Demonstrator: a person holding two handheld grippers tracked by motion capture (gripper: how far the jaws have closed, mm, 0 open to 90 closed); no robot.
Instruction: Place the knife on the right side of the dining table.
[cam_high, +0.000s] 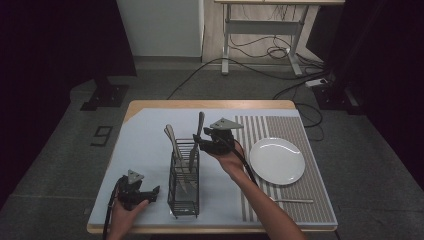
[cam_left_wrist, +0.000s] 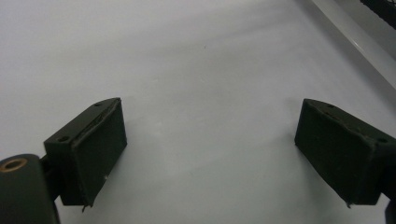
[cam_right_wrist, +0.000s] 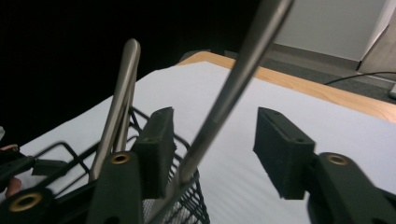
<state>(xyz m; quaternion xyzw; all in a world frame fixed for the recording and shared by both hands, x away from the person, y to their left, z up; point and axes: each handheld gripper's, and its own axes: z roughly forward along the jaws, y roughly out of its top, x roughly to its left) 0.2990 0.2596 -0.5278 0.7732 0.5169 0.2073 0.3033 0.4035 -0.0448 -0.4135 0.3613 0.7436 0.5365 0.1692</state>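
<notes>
A black wire cutlery caddy (cam_high: 183, 185) stands upright on the pale blue mat (cam_high: 145, 145), holding several metal utensils. One long handle (cam_high: 200, 122) leans out of its right side; other handles (cam_high: 171, 135) lean to the left. My right gripper (cam_high: 201, 143) is at the caddy's top right. Its jaws stand apart around the long handle (cam_right_wrist: 233, 74), which runs close by the left jaw and well away from the right one. My left gripper (cam_high: 154, 191) rests low on the mat, left of the caddy, open with nothing between its jaws (cam_left_wrist: 210, 149).
A white plate (cam_high: 276, 160) lies on a striped grey placemat (cam_high: 285, 125) to the right. A single utensil (cam_high: 292, 201) lies near the placemat's front edge. Beyond the wooden table edge (cam_high: 210, 104) are cables and desk legs on the floor.
</notes>
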